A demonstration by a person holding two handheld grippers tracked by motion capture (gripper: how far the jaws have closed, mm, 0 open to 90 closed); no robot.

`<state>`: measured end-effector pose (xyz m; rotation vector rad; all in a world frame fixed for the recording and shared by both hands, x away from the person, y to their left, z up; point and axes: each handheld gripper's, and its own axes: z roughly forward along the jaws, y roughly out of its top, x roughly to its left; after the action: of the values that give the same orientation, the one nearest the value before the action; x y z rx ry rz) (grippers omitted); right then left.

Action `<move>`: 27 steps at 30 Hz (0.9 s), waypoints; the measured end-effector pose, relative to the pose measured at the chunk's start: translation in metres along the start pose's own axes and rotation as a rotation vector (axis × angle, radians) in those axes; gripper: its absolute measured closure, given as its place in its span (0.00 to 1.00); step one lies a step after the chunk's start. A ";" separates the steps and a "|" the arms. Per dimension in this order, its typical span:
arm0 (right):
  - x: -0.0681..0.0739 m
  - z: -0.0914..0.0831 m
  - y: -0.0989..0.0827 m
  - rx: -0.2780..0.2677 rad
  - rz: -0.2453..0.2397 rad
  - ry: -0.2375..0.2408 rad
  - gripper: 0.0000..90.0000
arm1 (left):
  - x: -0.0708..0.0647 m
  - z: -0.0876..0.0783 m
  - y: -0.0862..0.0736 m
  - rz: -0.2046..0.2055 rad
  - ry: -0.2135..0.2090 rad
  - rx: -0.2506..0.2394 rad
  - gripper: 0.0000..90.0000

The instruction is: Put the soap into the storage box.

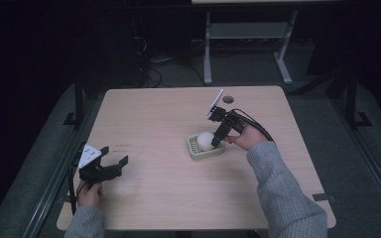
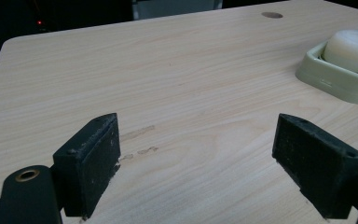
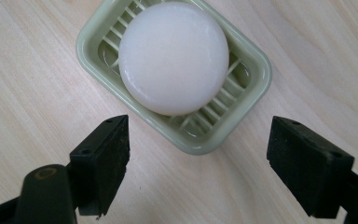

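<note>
A round white soap bar [image 3: 174,57] lies in a pale green slatted soap dish [image 3: 89,57] on the wooden table. In the high view the soap [image 1: 205,141] and dish [image 1: 194,151] sit right of the table's middle. My right gripper [image 1: 217,141] hovers just above the dish's near side, open, with nothing between its jaws [image 3: 196,163]. My left gripper [image 1: 114,158] is open near the table's front left, empty, and pointed across bare wood [image 2: 196,158]. The dish [image 2: 328,79] and soap [image 2: 352,44] lie far to its right.
A round cable hole [image 1: 227,99] is cut in the table near its far edge. Faint scuff marks [image 2: 137,140] mark the wood in front of the left gripper. Dark floor, cables and a white desk frame [image 1: 248,44] lie beyond the table.
</note>
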<state>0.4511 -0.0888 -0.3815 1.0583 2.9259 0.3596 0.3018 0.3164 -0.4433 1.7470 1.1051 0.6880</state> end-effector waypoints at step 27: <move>-0.013 -0.015 -0.034 -0.019 0.029 -0.017 0.24 | -0.001 0.001 0.000 0.004 -0.006 0.007 0.16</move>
<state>0.4378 -0.1257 -0.3748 1.0974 2.8890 0.3767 0.3018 0.3148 -0.4439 1.7563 1.1013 0.6819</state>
